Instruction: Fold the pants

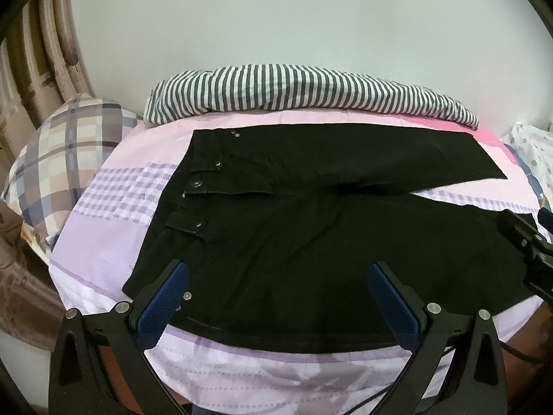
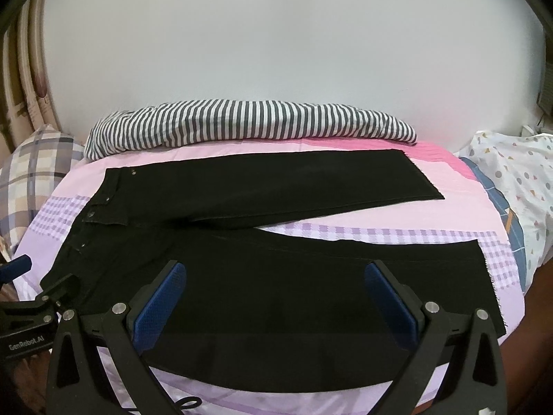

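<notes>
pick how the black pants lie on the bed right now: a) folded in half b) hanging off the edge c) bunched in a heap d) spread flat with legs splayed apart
d: the black pants lie flat on the bedsheet, whose fabric shows between the two legs.

"GenRobot.AI" in white, on left gripper [image 2: 64, 285] body

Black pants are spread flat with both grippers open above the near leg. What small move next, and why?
Probably lower both open grippers, left and right, onto the near edge of the pants and pinch it: the legs lie apart in a V, so the near leg must fold onto the far one.
</notes>
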Demonstrator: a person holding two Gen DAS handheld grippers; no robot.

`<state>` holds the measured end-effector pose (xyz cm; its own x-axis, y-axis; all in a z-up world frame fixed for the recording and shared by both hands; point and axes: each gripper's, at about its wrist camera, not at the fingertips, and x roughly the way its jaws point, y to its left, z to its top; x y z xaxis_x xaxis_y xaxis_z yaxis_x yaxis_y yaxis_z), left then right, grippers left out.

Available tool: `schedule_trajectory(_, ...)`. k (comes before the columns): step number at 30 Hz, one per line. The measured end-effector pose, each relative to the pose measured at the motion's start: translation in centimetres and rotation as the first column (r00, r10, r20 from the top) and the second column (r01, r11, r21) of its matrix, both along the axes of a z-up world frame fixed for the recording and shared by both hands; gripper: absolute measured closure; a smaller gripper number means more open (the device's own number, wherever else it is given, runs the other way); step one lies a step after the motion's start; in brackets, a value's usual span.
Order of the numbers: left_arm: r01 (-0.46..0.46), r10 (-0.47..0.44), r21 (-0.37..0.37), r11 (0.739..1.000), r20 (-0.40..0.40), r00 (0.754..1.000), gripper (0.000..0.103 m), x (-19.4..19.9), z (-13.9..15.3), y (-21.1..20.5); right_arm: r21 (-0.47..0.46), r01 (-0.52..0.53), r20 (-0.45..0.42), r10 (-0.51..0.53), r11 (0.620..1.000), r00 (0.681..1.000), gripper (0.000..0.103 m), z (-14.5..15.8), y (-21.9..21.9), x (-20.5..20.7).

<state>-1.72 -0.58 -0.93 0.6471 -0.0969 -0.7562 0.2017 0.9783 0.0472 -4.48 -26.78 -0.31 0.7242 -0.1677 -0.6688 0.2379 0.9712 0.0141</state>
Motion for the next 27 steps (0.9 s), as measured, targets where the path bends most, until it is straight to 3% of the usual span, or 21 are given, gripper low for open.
schedule_trajectory(27,0.039,-0.040,0.011,0.999,0.060,0.997,0.001,-3.8,0.8,-1.1,-0.016,0.050,0.052,-0.050,0.999,0.997,0.000,1.4,-1.5,-4.2)
